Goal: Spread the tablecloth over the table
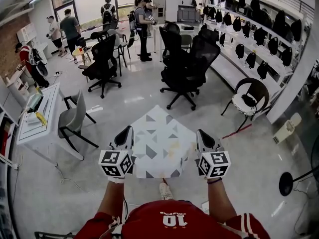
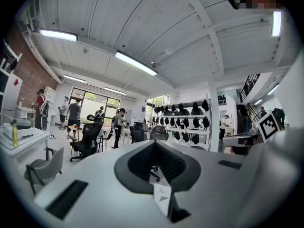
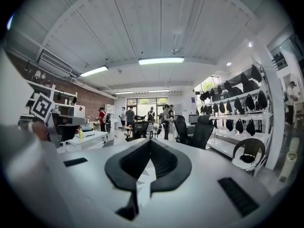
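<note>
The tablecloth [image 1: 158, 143], white with grey triangles, hangs stretched in the air above the floor in the head view. My left gripper [image 1: 126, 133] is shut on its left edge and my right gripper [image 1: 202, 135] is shut on its right edge. Both point level, away from me. In the left gripper view a strip of the cloth [image 2: 162, 196] sits pinched between the closed jaws of the left gripper [image 2: 159, 177]. The right gripper view shows the same cloth [image 3: 144, 186] caught in the right gripper [image 3: 147, 169]. No table lies under the cloth.
A white desk [image 1: 30, 133] with a yellow bottle [image 1: 41, 118] stands at the left, a grey chair [image 1: 72, 119] beside it. Black office chairs [image 1: 187, 66] stand ahead. A shelf of dark bags [image 1: 254, 39] runs along the right. Several people [image 1: 142, 19] stand at the back.
</note>
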A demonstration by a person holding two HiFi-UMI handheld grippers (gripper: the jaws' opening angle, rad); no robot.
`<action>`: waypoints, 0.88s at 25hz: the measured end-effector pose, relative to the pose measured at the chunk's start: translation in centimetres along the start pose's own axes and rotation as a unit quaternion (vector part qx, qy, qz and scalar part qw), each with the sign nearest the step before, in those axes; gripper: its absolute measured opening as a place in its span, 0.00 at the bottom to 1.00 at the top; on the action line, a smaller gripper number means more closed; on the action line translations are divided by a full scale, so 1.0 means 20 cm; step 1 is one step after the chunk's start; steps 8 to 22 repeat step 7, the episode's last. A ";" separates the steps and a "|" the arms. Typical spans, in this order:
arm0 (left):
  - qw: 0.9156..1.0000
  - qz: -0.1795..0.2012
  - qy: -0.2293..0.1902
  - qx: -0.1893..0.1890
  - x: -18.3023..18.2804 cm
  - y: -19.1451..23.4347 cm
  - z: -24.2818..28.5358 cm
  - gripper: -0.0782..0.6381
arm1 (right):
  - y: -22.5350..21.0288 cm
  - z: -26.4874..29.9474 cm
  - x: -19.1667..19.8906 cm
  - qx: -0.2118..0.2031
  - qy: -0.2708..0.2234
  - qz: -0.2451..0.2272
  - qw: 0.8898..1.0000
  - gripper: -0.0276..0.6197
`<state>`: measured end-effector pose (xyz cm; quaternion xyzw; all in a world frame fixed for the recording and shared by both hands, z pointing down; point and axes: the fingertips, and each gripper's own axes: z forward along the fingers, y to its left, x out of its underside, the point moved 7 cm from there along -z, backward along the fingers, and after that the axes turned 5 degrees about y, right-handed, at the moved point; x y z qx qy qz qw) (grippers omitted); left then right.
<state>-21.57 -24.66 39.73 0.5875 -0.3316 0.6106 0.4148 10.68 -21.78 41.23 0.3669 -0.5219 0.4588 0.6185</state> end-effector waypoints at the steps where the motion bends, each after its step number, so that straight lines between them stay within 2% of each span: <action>1: 1.000 0.001 0.002 0.000 0.01 0.00 0.00 0.12 | 0.00 0.00 0.00 0.000 0.001 -0.001 1.000 0.06; 7: 1.000 0.002 0.018 0.003 0.05 0.00 0.00 0.12 | 0.01 -0.01 0.01 0.001 0.005 0.001 1.000 0.06; 22: 1.000 0.002 0.018 0.003 0.05 0.00 0.00 0.12 | 0.01 -0.01 0.01 0.001 0.005 0.001 1.000 0.06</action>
